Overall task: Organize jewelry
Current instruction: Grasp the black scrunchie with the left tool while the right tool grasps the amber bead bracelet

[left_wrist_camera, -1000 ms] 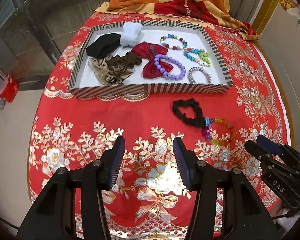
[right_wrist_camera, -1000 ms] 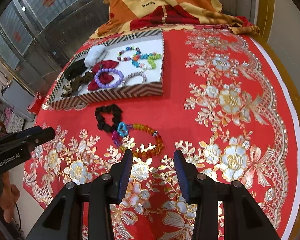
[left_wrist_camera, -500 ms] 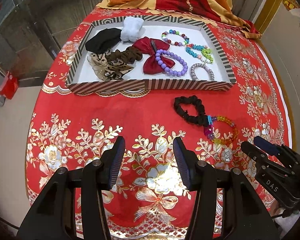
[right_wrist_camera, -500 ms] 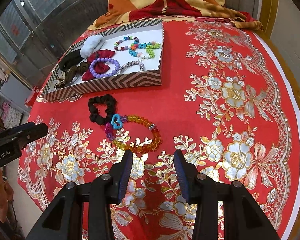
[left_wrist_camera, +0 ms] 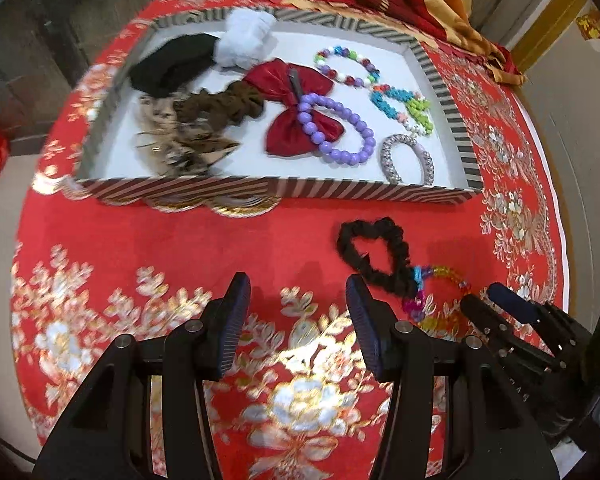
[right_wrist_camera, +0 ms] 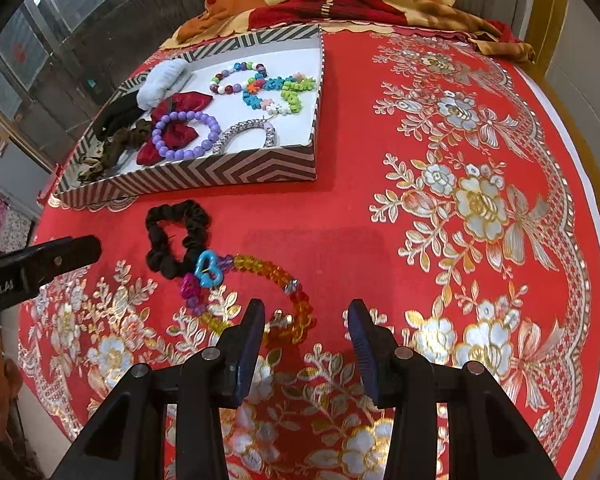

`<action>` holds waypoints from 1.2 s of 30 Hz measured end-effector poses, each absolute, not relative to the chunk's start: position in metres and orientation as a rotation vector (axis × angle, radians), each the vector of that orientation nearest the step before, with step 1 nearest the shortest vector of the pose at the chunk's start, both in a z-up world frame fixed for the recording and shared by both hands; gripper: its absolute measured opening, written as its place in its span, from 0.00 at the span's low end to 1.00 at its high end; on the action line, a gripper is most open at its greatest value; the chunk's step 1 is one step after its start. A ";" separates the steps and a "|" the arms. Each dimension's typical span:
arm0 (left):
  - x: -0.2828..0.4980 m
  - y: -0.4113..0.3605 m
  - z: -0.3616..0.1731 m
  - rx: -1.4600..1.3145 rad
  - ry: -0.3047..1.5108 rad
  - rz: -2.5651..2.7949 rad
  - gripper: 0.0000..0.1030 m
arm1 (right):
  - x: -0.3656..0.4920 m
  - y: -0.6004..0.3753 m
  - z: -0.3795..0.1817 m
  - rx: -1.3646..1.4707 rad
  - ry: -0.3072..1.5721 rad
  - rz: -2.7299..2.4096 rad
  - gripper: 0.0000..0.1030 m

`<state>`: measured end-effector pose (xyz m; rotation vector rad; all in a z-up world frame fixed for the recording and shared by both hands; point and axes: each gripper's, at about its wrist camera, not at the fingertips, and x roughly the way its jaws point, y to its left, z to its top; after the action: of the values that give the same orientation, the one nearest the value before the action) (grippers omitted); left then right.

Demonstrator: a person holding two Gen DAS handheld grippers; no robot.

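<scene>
Rainbow bead bracelet (right_wrist_camera: 260,296) flat on red tablecloth (right_wrist_camera: 340,216), outside striped tray (right_wrist_camera: 204,172), heart charms touching black scrunchie (right_wrist_camera: 176,236). Looks light, floppy on its cord; beads glassy, likely slippery. Best pinch across bead strand nearest right gripper (right_wrist_camera: 306,326): jaws apart, empty, strand just ahead. Left gripper (left_wrist_camera: 298,300) wide, empty, beside scrunchie; soft fabric, easy grab.

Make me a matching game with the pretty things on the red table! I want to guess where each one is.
Things:
1. purple bead bracelet
2. black scrunchie
3. white scrunchie
4. silver bracelet

Places:
A. on the red tablecloth, outside the tray
B. tray's far edge
C. lying over the red bow
D. tray's near right corner

Pairs: 1-C, 2-A, 3-B, 4-D
</scene>
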<state>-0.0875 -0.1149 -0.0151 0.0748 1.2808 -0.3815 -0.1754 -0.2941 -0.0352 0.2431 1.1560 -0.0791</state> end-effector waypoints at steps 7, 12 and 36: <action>-0.069 -0.136 -0.033 0.110 1.309 -0.387 0.48 | -0.169 -0.292 -0.041 0.213 1.161 -0.083 0.40; -0.063 -0.147 -0.043 0.176 1.304 -0.371 0.48 | -0.168 -0.287 -0.042 0.182 1.142 -0.082 0.40; -0.073 -0.127 0.023 0.140 1.210 -0.552 0.05 | -0.174 -0.282 0.034 0.155 0.984 0.025 0.08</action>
<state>-0.0733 -0.1267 0.0232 0.1396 1.2098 -0.5518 -0.1744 -0.2816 0.0342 0.1551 0.9843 0.0253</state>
